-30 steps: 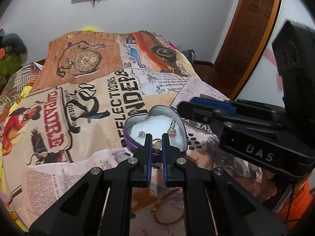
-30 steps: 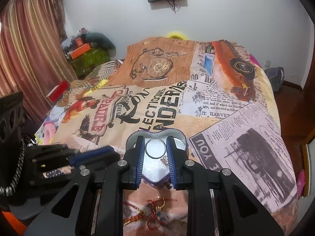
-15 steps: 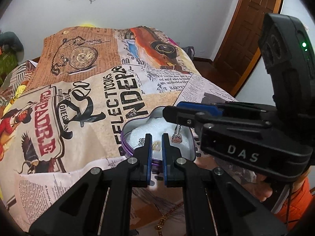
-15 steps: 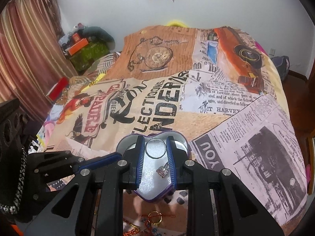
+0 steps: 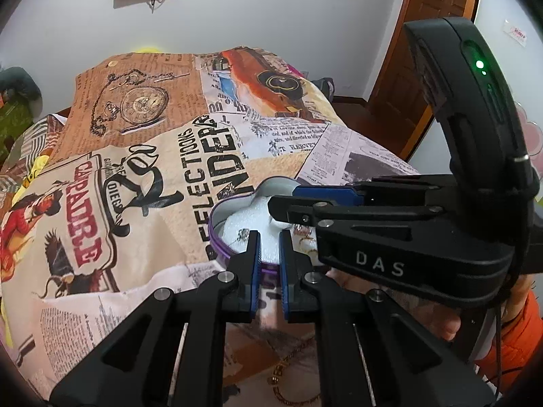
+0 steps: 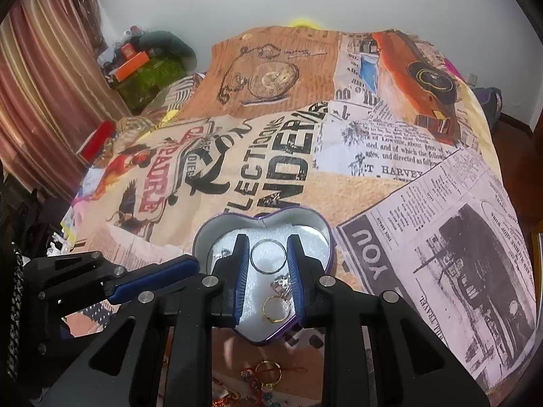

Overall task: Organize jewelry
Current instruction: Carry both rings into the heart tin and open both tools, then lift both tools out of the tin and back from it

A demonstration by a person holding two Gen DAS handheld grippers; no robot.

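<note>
A purple heart-shaped tin lined with white foam lies on the printed bedspread. My right gripper hangs low over the tin, shut on a thin silver ring held flat between its blue pads. On the foam below lie a gold ring, a stone-set piece and a small silver piece. My left gripper sits at the tin's near rim, shut, with nothing between its fingers. In the left wrist view the right gripper crosses the tin from the right and hides its far half.
Loose jewelry lies on the bedspread in front of the tin: a gold chain and red cord with gold rings. A hand in an orange sleeve holds the right gripper. A curtain and clutter stand left, a wooden door right.
My right gripper has sunk and moved forward over the tin, still holding the silver ring; in the left wrist view it has slid left across the tin. The left gripper has hardly moved.
</note>
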